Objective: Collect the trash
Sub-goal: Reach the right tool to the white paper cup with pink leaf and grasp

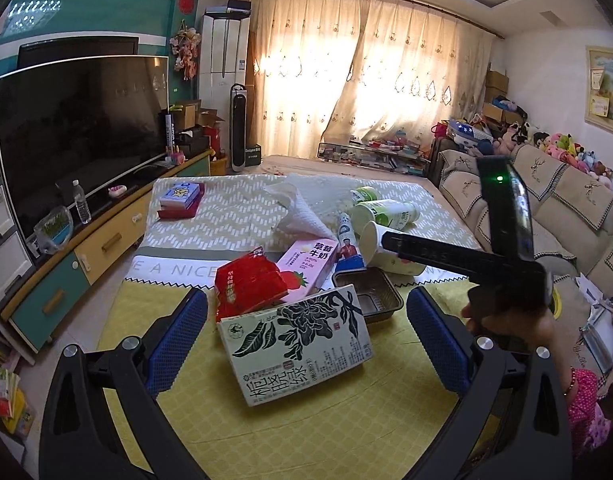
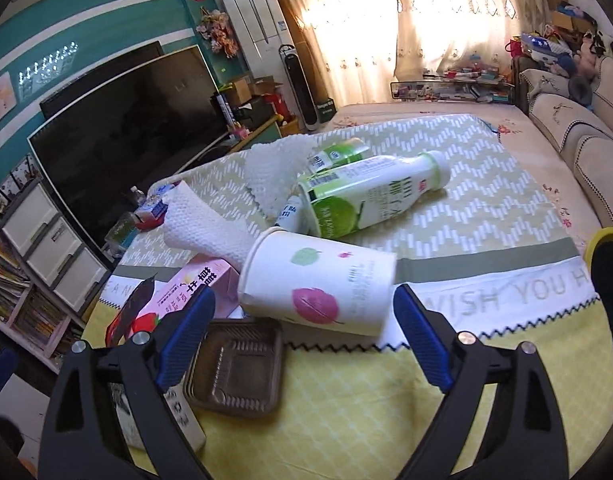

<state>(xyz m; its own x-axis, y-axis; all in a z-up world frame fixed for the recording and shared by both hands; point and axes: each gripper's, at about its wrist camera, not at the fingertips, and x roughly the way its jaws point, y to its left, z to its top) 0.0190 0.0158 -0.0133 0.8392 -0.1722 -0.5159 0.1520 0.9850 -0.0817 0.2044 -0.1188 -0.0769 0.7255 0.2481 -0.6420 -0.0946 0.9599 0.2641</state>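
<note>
Right gripper [image 2: 302, 334] jaws apart, nothing between; cup [image 2: 318, 284] on its side just ahead near table's [image 2: 346, 420] near edge, long axis crosswise, mouth left. Left gripper [image 1: 306, 338] apart too, box [image 1: 296, 350] between fingers, untouched. Right nearer cup.

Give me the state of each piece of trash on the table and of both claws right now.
Left claw: open, empty, over the flower-print box.
Right claw: open, empty, facing the paper cup.
Paper cup: on its side.
Green bottle: lying down, capped.
Pink milk carton: lying flat.
Flower-print box: lying flat, tilted.
Brown plastic tray: empty, right way up.
Red wrapper: crumpled.
Paper towel: loosely crumpled.
</note>
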